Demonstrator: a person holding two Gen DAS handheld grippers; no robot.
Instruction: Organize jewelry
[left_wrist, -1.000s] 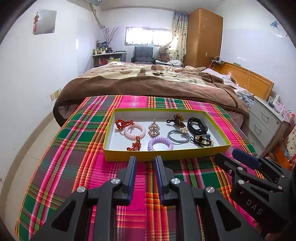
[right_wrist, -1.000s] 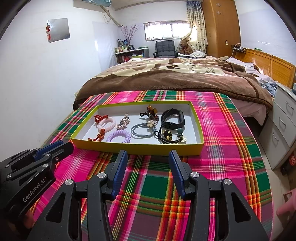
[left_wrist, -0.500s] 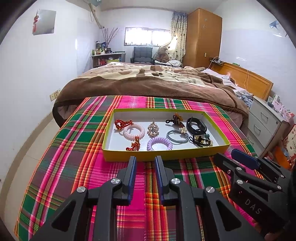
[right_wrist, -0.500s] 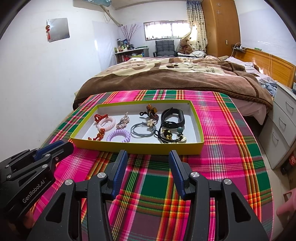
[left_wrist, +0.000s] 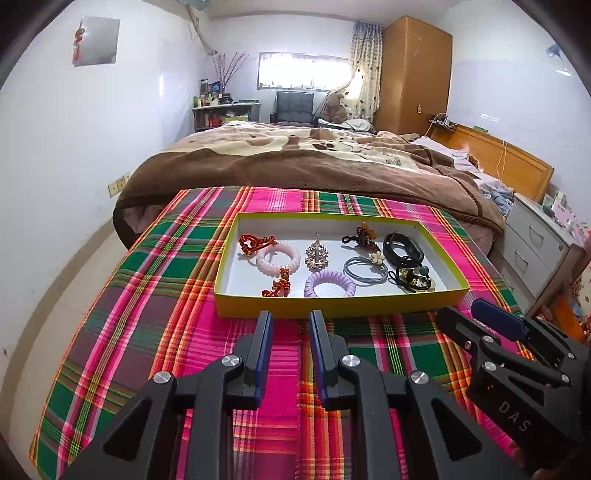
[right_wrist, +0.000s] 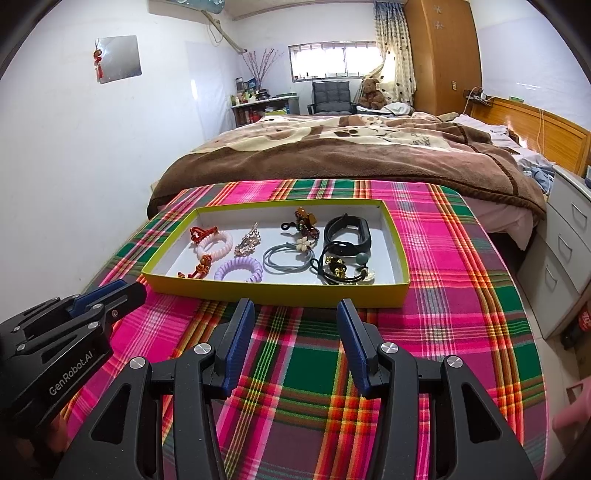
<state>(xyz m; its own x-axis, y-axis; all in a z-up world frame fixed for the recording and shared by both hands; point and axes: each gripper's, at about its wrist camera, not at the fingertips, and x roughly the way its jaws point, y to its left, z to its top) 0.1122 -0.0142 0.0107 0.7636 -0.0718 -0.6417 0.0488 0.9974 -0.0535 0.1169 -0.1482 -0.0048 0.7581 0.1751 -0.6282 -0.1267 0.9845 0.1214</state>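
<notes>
Bench under plaid cloth, yellow tray of jewelry on it; bed behind. Left gripper fingers slightly apart, right gripper fingers spread, both empty.

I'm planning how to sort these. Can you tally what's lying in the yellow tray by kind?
Spiral coil hair ties: 2, pink and purple
Thin elastic hair ties with charms: 2, grey-blue with flower, black with beads
Red knotted ornaments: 2
Rhinestone clip: 1
Brown claw clip: 1
Black band: 1
Total: 9
</notes>
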